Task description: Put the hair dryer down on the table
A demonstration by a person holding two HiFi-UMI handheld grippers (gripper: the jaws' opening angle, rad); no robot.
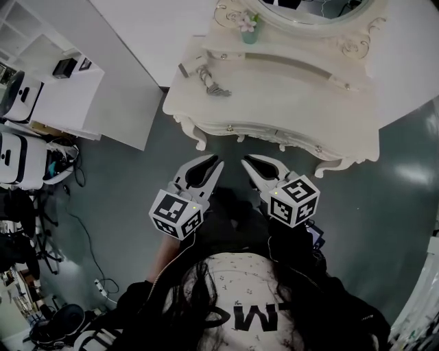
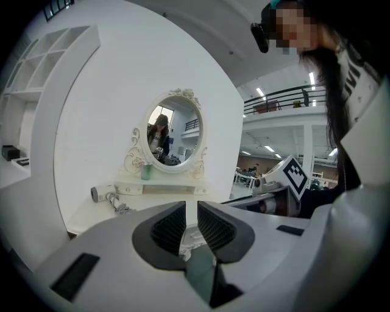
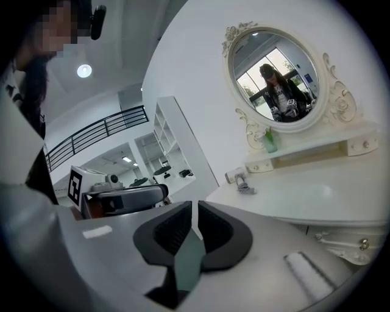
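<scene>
The white hair dryer (image 1: 194,68) lies on the back left of the cream dressing table (image 1: 288,103), its grey cord (image 1: 214,87) coiled beside it. It also shows small in the left gripper view as the hair dryer (image 2: 97,194) and in the right gripper view as the hair dryer (image 3: 234,177). Both grippers hang in front of the table near the person's body, well short of the dryer. My left gripper (image 1: 217,164) (image 2: 191,222) has its jaws almost together with nothing between them. My right gripper (image 1: 247,162) (image 3: 194,225) stands the same, holding nothing.
An oval mirror (image 1: 309,10) and a small green cup (image 1: 249,31) stand on the table's raised back shelf. White shelving (image 1: 62,75) and equipment with cables (image 1: 27,164) stand to the left on the grey floor.
</scene>
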